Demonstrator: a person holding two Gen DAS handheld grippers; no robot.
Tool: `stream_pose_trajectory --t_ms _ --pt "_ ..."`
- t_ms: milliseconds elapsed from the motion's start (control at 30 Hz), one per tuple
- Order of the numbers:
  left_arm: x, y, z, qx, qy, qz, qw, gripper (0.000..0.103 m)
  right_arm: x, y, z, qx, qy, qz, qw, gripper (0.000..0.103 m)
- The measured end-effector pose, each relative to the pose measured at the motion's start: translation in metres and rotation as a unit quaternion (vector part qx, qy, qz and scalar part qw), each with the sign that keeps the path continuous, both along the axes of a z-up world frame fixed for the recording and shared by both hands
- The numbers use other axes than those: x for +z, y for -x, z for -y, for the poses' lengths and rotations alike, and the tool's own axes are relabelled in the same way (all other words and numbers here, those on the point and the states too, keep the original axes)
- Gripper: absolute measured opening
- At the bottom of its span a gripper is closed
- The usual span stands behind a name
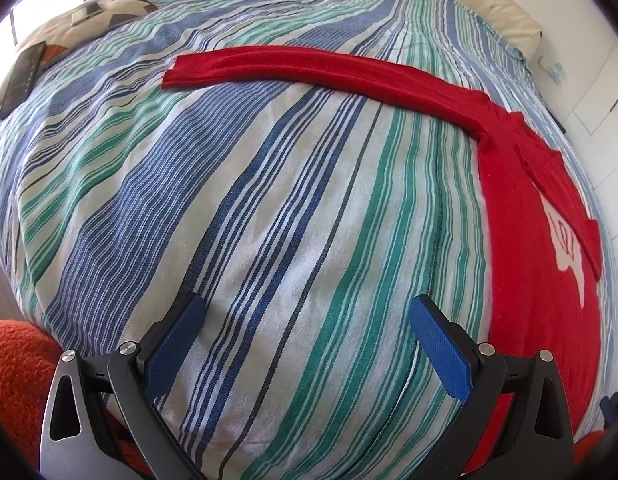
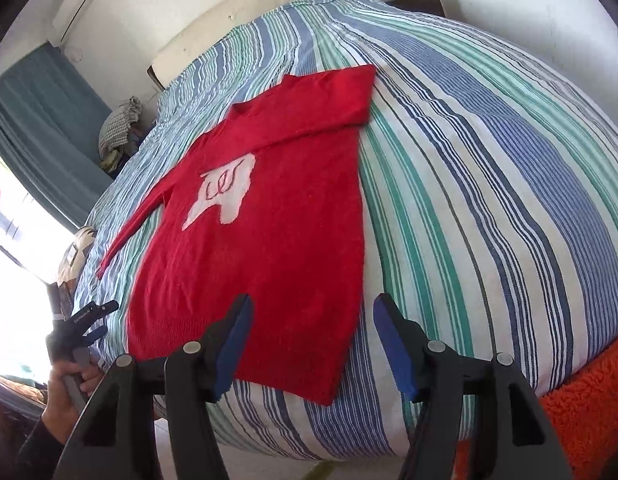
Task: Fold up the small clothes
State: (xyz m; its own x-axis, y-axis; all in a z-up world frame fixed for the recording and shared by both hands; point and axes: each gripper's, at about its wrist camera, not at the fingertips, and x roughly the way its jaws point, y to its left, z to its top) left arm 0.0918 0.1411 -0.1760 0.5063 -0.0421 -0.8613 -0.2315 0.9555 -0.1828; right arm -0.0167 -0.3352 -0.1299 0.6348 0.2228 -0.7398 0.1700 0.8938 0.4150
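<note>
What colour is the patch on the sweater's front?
White, with red looping lines, on the red sweater; patch shows best in the right wrist view.

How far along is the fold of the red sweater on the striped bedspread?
Done: one sleeve lies folded across the red sweater, which is flat on the striped bedspread. In hand: nothing; the left hand-held gripper and right hand-held gripper are both open and empty near the hem. Left: the other sleeve stretches straight out, and the body is unfolded.
</note>
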Motion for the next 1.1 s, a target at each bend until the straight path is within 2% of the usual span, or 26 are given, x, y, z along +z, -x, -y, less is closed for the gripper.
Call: stream_pose_trajectory --t_ms 1100 --pt "-0.0031 0.0000 0.0039 -0.006 -0.018 -0.004 0.9998 0.102 0.0092 0.0027 -0.0061 0.019 0.025 0.017 0.999 0.062"
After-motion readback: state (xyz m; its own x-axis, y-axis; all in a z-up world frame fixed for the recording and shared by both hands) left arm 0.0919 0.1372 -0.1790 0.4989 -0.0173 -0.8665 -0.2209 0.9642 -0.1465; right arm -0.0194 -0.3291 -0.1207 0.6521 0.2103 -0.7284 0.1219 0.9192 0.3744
